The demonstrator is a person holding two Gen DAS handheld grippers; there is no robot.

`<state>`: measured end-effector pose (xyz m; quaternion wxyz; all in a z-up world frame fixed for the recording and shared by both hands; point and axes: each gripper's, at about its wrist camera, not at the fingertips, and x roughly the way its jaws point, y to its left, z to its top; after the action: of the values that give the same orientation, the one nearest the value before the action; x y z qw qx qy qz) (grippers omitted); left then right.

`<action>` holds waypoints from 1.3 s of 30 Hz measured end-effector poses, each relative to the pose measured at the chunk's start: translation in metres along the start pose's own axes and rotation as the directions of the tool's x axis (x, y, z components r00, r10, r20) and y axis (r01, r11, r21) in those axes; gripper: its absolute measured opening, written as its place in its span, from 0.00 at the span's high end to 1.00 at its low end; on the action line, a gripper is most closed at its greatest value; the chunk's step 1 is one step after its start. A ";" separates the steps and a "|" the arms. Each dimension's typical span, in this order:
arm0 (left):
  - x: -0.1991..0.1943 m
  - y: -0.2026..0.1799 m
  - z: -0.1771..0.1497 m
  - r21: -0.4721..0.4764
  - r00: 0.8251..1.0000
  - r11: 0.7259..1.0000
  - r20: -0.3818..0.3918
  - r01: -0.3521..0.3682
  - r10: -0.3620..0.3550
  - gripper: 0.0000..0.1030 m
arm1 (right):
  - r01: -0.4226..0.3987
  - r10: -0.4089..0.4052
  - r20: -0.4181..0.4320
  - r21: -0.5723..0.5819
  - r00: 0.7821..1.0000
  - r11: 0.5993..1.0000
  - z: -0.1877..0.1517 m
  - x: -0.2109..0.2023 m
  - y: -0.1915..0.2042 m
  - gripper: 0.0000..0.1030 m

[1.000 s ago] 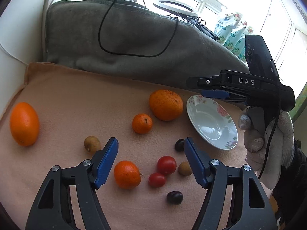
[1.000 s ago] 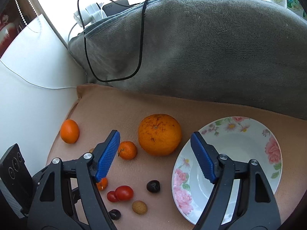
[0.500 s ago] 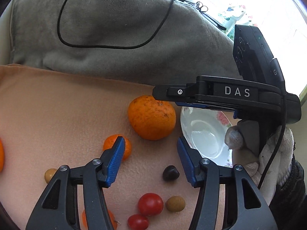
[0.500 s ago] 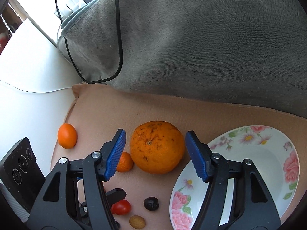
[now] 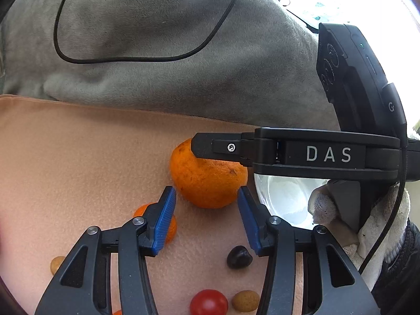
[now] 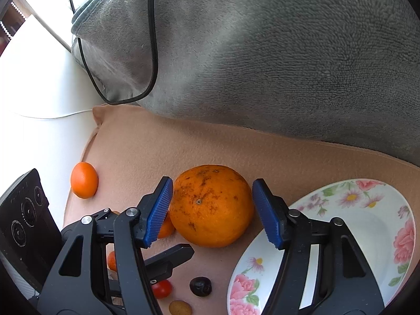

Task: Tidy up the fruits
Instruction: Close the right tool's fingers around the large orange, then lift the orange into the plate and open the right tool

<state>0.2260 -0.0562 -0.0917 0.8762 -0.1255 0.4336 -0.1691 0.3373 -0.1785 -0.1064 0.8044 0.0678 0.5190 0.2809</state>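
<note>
Large orange point(image 6: 211, 206) resting on the peach cloth point(image 6: 183, 147), just left of the floral plate point(image 6: 367, 225). The right gripper point(image 6: 212, 211) straddles it, jaws wide, blue pads either side with slight gaps visible. The left gripper point(image 5: 206, 219), also spread wide and empty, sits just short of the orange, a dark berry point(image 5: 239, 257) lying below its right pad.

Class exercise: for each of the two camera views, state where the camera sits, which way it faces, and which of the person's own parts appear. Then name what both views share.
Left wrist: on the left gripper, facing forward over the big orange; shows its blue fingers, the right gripper and a gloved hand.
Right wrist: on the right gripper, open around the big orange; shows its fingers, the left gripper below.
Shared: orange, plate, dark fruit, grey blanket.
</note>
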 end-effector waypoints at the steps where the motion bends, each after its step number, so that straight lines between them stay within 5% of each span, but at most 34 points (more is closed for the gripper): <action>1: 0.001 -0.001 -0.001 0.003 1.000 1.000 -0.003 0.002 -0.002 0.54 | 0.001 -0.001 -0.001 -0.001 1.000 1.000 0.000 0.001 0.000 0.36; 25: 0.000 -0.004 0.004 0.013 1.000 1.000 0.009 0.006 -0.006 0.54 | -0.008 0.008 0.012 0.020 1.000 1.000 -0.003 -0.008 0.000 0.38; 39: -0.025 -0.039 -0.002 0.045 0.998 0.999 0.056 0.027 -0.030 0.54 | 0.006 -0.006 0.069 0.007 0.998 1.000 -0.020 -0.055 0.012 0.38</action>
<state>0.2024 -0.0818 -0.0607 0.8882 -0.1172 0.4028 -0.1874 0.2984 -0.2012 -0.0668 0.8225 0.0786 0.4921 0.2742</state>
